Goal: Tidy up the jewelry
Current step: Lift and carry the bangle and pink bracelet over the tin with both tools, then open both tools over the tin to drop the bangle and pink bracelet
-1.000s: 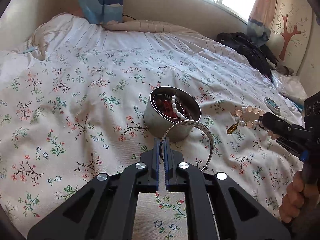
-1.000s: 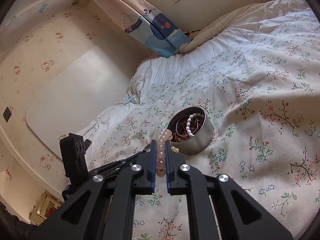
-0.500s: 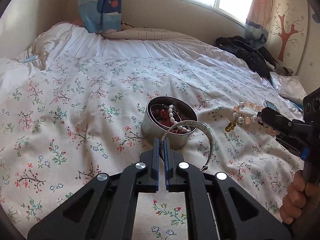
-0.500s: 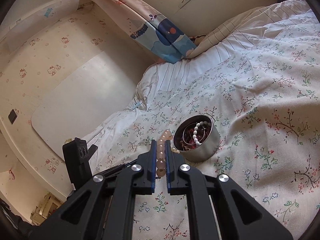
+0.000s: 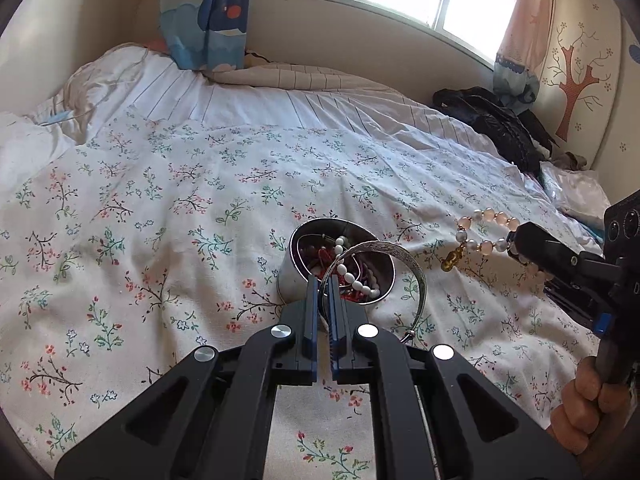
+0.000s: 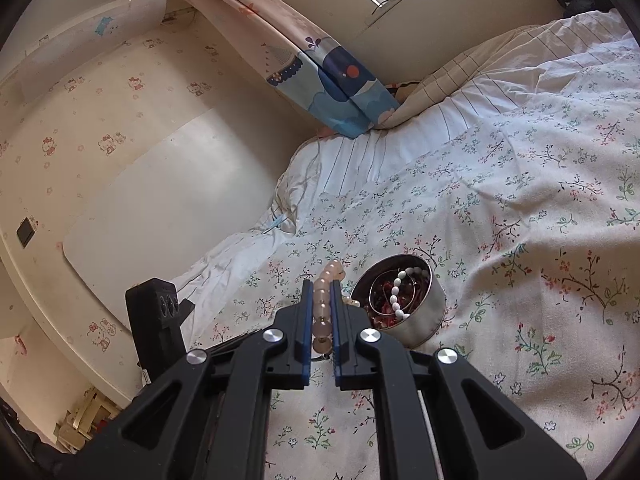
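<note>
A round metal tin [image 5: 289, 280] [image 6: 430, 312] stands on the floral bedspread, filled with red pieces, thin rings and a string of white beads [image 5: 354, 276]. My left gripper [image 5: 322, 280] is shut on a silver bangle [image 5: 404, 258], which arcs over the tin's near right rim. My right gripper [image 6: 321, 288] is shut on a pink bead bracelet [image 6: 322, 308], held in the air just left of the tin. In the left wrist view that bracelet [image 5: 486, 229] shows a small gold charm hanging, to the right of the tin.
The bed [image 5: 160, 208] is covered by a floral sheet, with striped bedding at the back. Dark clothing [image 5: 492, 120] lies at the far right by the wall. A person's hand [image 5: 580, 408] grips the right tool's handle. A wall and curtain [image 6: 332, 80] stand behind.
Both views have shifted slightly, the tin now sitting lower and closer to the left gripper's tips. Both grips are unchanged.
</note>
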`<action>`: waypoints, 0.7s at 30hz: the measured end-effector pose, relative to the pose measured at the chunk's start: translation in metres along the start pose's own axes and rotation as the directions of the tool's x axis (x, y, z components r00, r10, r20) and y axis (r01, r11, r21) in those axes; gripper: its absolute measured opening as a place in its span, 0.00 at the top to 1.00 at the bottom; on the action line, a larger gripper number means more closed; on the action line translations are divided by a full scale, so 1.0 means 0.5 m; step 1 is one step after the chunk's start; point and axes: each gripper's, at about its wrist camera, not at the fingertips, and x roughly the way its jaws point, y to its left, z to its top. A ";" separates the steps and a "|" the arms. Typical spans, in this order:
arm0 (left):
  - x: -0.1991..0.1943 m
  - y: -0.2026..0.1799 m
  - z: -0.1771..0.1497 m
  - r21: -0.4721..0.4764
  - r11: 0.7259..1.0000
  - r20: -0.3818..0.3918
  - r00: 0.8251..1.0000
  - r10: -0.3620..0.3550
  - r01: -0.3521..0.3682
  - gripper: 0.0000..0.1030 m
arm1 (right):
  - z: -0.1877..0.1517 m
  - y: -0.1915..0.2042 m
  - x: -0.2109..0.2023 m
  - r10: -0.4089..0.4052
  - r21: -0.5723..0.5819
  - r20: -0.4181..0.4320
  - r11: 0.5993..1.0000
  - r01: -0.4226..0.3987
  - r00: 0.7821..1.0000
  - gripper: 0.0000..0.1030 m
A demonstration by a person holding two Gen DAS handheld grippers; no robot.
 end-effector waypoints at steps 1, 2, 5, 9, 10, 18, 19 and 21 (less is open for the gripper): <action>0.006 0.000 0.004 -0.004 1.000 -0.001 1.000 -0.002 0.002 0.96 | 0.004 -0.001 0.006 -0.001 -0.001 0.000 1.000 0.001 1.000 0.91; 0.011 0.001 0.008 -0.008 1.000 -0.002 1.000 -0.004 0.004 0.96 | 0.007 -0.003 0.012 -0.003 -0.002 0.000 1.000 0.003 1.000 0.91; 0.032 0.000 0.018 -0.016 1.000 -0.007 1.000 -0.010 0.010 0.96 | 0.015 -0.011 0.032 -0.008 -0.006 -0.012 1.000 0.008 1.000 0.91; 0.061 -0.006 0.027 -0.014 1.000 -0.017 1.000 -0.008 0.008 0.96 | 0.021 -0.018 0.060 -0.018 -0.012 -0.030 1.000 0.018 0.999 0.91; 0.069 -0.007 0.030 -0.016 1.000 -0.020 1.000 -0.009 0.008 0.96 | 0.023 -0.019 0.065 -0.023 -0.018 -0.031 1.000 0.022 0.999 0.91; 0.128 0.007 0.048 -0.061 0.997 -0.042 0.998 0.044 -0.047 0.86 | 0.019 -0.064 0.176 -0.121 -0.021 -0.157 0.993 0.119 0.980 0.76; 0.123 0.013 0.049 -0.068 0.996 -0.035 0.998 0.052 -0.054 0.82 | 0.016 -0.072 0.186 -0.134 -0.019 -0.169 0.991 0.133 0.976 0.68; 0.108 0.023 0.051 -0.080 0.993 -0.008 0.997 0.081 -0.081 0.67 | 0.015 -0.080 0.186 -0.138 -0.013 -0.167 0.990 0.137 0.976 0.68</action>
